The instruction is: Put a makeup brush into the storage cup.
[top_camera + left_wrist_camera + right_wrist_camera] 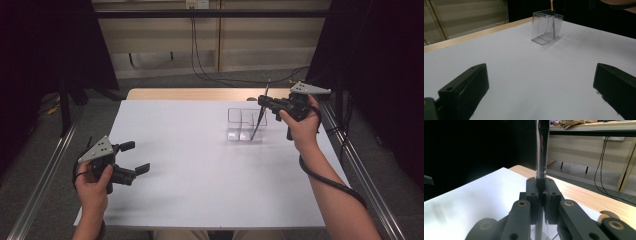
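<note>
Utensil (541, 157) in clamped right gripper (541, 195) (upright)

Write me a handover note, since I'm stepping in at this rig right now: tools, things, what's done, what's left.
Right tool: shut on a slim metal utensil, held over the clear divided holder; its lower end reaches into a right-hand compartment.
Left tool: open, holding nothing, low at the near left of the white table.
Done: utensil gripped and brought to the holder.
Left: probably lower it fully, release, withdraw. Whether the tip already touches the bottom I cannot tell.
</note>
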